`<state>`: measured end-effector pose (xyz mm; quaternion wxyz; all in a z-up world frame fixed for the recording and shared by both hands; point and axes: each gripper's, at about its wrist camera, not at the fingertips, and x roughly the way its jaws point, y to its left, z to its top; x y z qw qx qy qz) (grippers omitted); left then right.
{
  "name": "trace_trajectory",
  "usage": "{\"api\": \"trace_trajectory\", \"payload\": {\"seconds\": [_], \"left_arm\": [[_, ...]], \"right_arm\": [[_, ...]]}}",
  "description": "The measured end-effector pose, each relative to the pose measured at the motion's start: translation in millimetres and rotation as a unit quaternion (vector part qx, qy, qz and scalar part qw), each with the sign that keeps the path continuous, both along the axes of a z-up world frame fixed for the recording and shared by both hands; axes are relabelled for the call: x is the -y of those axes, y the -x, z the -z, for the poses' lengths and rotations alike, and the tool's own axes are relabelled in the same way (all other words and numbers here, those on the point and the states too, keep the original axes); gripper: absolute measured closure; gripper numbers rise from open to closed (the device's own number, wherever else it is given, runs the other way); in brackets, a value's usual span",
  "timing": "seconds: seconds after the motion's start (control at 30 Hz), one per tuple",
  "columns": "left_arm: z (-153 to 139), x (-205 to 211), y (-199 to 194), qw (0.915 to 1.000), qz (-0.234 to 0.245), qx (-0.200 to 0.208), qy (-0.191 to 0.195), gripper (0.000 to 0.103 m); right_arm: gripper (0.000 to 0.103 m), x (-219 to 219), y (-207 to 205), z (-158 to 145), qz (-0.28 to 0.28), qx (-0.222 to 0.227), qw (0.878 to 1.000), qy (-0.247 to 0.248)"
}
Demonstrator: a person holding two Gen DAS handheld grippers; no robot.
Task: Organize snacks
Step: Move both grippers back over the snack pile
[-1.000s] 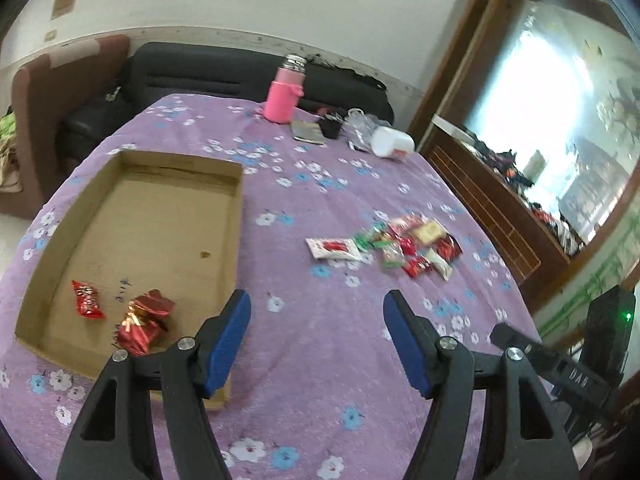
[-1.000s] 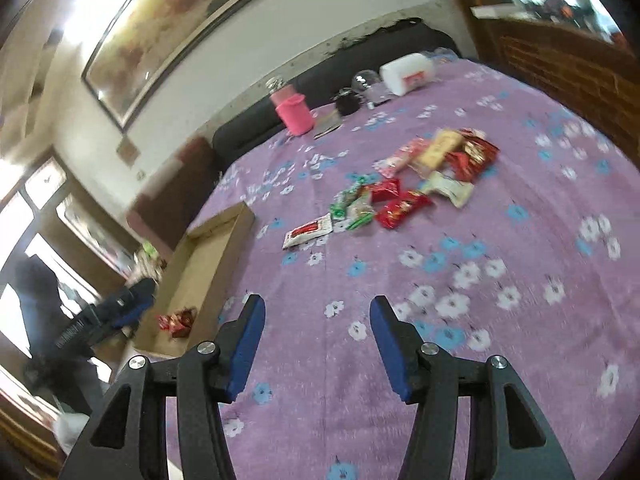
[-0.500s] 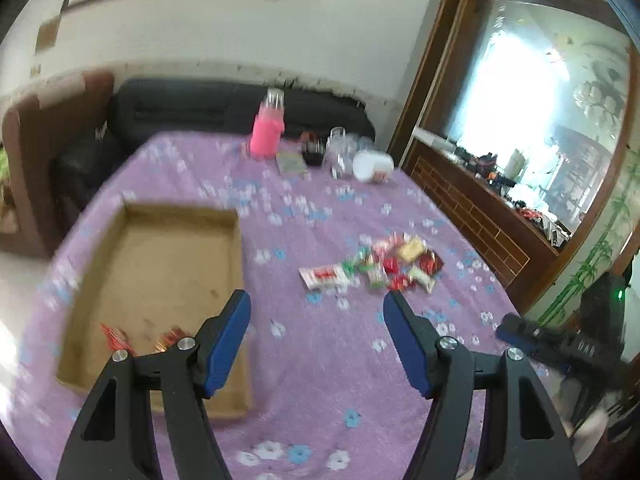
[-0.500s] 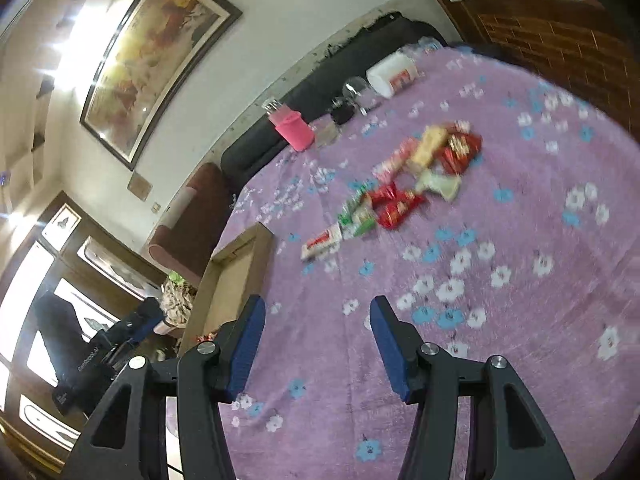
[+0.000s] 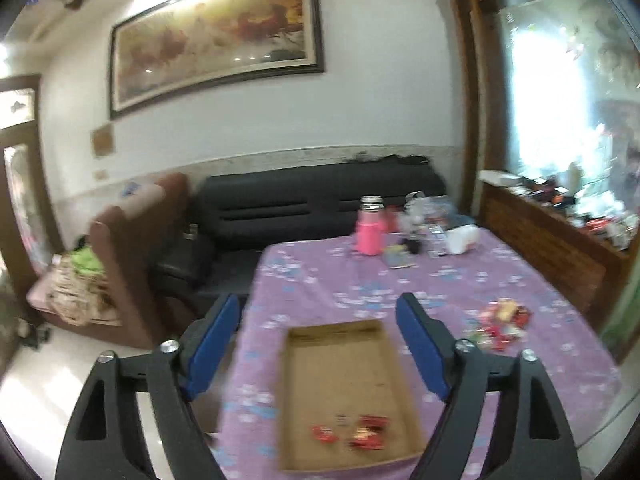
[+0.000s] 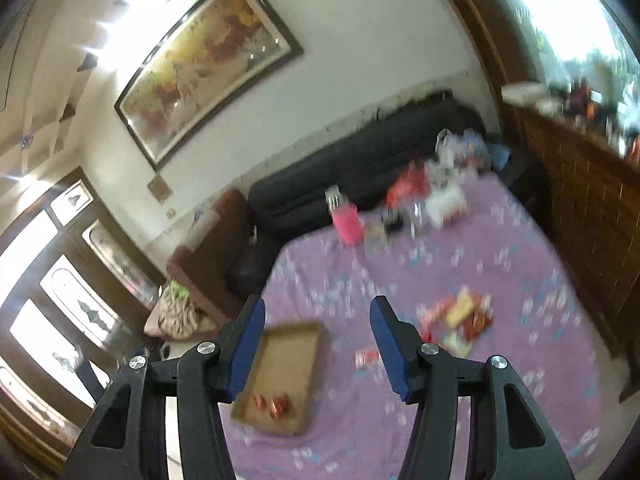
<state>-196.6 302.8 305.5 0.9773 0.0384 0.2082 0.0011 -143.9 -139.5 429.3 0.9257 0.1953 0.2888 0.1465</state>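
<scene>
A shallow cardboard box (image 5: 344, 364) lies on the purple flowered tablecloth (image 5: 460, 280) and holds a few red snack packets (image 5: 362, 434). A pile of loose snack packets (image 5: 500, 322) lies to its right. My left gripper (image 5: 318, 344) is open and empty, held well back above the box. In the right wrist view, blurred, the box (image 6: 286, 364), its red packets (image 6: 274, 403) and the pile (image 6: 460, 320) all show. My right gripper (image 6: 318, 346) is open and empty, high above the table.
A pink bottle (image 5: 370, 230), a white jar (image 5: 462, 240) and small clutter stand at the table's far end. A black sofa (image 5: 312, 204) and a brown armchair (image 5: 132, 248) lie beyond. A wooden sideboard (image 5: 556, 240) runs along the right.
Both grippers have pulled back and up from the table, so the box and snack pile look smaller and farther. Both views are motion-blurred. Jaws stay open.
</scene>
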Motion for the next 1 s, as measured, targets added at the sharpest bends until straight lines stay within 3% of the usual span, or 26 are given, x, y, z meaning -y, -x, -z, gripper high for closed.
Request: {"api": "trace_trajectory", "payload": {"seconds": [0.1, 0.17, 0.23, 0.4, 0.57, 0.73, 0.9, 0.93, 1.0], "left_arm": [[-0.1, -9.7, -3.2, 0.9998, -0.017, -0.003, 0.001, 0.014], [9.2, -11.3, -6.9, 0.9997, -0.006, -0.014, 0.020, 0.014], [22.4, -5.3, -7.7, 0.9988, 0.016, -0.024, 0.038, 0.014], [64.4, 31.3, -5.5, 0.9915, 0.084, -0.055, 0.082, 0.014], [111.1, 75.1, -18.3, 0.9753, 0.150, -0.109, 0.120, 0.014], [148.0, 111.4, -40.2, 0.9648, 0.166, -0.151, 0.138, 0.014], [182.3, 144.4, -71.9, 0.9507, 0.174, -0.205, 0.154, 0.016], [185.8, 149.1, -75.9, 0.9483, 0.176, -0.212, 0.157, 0.019], [190.5, 159.0, -84.4, 0.9476, 0.178, -0.222, 0.146, 0.034]], "right_arm": [[0.037, -12.9, -0.3, -32.2, 0.008, 0.024, 0.999, 0.040], [0.035, -22.6, 5.0, -20.4, 0.017, 0.033, 0.997, 0.072], [0.035, -30.3, 5.7, 17.9, 0.008, 0.014, 0.995, 0.100], [0.035, -23.7, 12.6, 132.2, -0.015, -0.043, 0.994, 0.096], [0.035, 2.8, 5.6, 269.3, 0.023, -0.099, 0.991, 0.090], [0.035, 32.3, -7.2, 365.7, 0.041, -0.204, 0.978, 0.032], [0.035, 34.8, -31.5, 378.0, 0.030, -0.210, 0.977, 0.025], [0.035, 35.0, -42.6, 378.2, 0.028, -0.210, 0.977, 0.018], [0.035, 33.0, -65.1, 382.4, 0.033, -0.211, 0.977, 0.014]]}}
